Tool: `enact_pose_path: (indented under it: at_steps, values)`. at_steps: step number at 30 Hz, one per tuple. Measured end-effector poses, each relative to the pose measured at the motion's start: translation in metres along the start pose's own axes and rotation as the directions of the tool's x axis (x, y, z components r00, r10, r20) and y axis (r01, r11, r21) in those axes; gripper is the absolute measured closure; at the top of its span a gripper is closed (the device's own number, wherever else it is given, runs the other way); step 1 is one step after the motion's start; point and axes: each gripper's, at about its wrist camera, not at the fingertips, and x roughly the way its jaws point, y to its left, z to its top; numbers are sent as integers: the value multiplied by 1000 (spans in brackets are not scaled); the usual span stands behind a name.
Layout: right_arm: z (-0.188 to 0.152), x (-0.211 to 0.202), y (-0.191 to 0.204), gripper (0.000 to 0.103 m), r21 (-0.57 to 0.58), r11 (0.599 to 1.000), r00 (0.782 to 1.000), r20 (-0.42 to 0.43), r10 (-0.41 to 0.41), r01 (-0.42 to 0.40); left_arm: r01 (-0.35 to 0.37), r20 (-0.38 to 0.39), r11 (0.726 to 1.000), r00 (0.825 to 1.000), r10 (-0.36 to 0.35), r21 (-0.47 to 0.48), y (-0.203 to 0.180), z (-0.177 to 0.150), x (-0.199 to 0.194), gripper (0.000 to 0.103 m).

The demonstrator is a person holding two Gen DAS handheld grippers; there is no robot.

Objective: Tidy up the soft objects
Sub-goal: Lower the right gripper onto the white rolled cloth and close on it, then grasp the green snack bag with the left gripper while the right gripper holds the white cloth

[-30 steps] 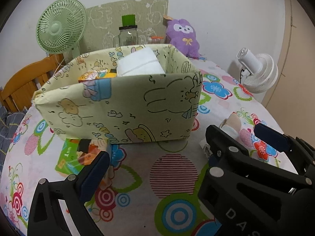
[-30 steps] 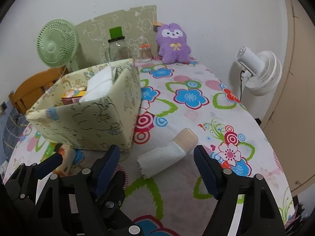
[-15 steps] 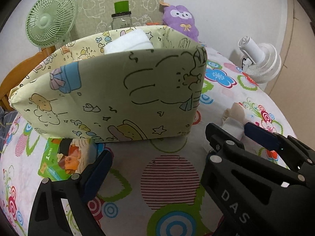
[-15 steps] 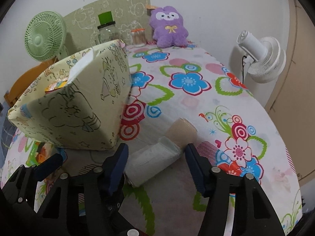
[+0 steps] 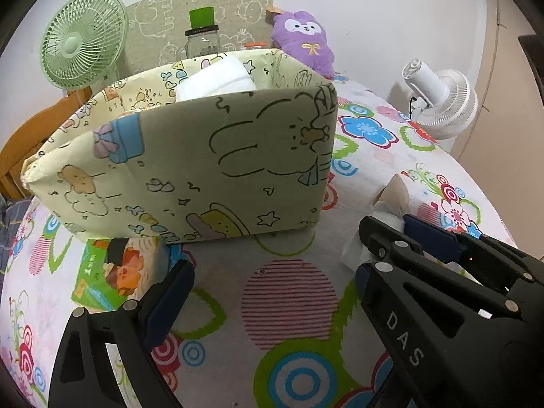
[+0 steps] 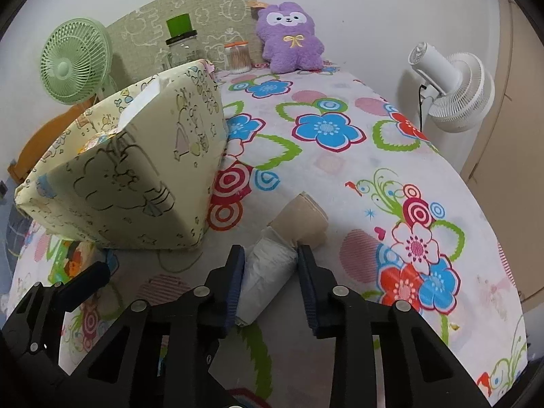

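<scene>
A rolled white cloth with a beige end (image 6: 265, 282) lies on the flowered tablecloth. My right gripper (image 6: 271, 251) straddles its white part, jaws closing, and both blue pads touch its sides. The roll (image 5: 391, 200) also shows in the left wrist view, pinched by the right gripper (image 5: 401, 231). A pale yellow fabric box (image 5: 204, 156) (image 6: 136, 176) printed with cartoon animals holds folded white cloth (image 5: 217, 78). My left gripper (image 5: 268, 277) hangs open in front of the box with nothing between its fingers. A green tissue packet (image 5: 115, 272) lies by its left finger.
A purple plush toy (image 6: 289, 37), a glass jar with a green lid (image 6: 180, 44) and a cotton-swab jar (image 6: 238, 57) stand along the back wall. A green fan (image 6: 76, 61) is at the back left, a white fan (image 6: 452, 88) beyond the table's right edge.
My right gripper sank over the roll and its jaws narrowed from wide apart to touching the roll's sides. The left gripper stayed open and barely moved.
</scene>
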Motion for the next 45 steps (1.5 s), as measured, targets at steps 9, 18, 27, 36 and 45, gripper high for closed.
enact_pose_path:
  at_steps: [9, 18, 27, 36, 45]
  values:
    - [-8, -26, 14, 71, -23, 1000, 999, 50, -1, 2, 3, 54, 1000, 999, -2, -13, 14, -10, -26, 6]
    - [-13, -44, 38, 71, -74, 997, 996, 87, 10, -4, -6, 90, 999, 996, 10, -42, 34, -19, -46, 6]
    - [-17, -51, 62, 71, -107, 994, 994, 106, 32, -21, -30, 100, 997, 994, 37, -69, 57, -25, -56, 5]
    - [-17, -44, 80, 70, -102, 994, 995, 89, 42, -32, -115, 80, 986, 989, 125, -125, 88, -26, -47, 6]
    - [-16, -32, 93, 70, -102, 995, 998, 64, 27, -21, -133, 58, 984, 988, 140, -119, 108, -22, -29, 6]
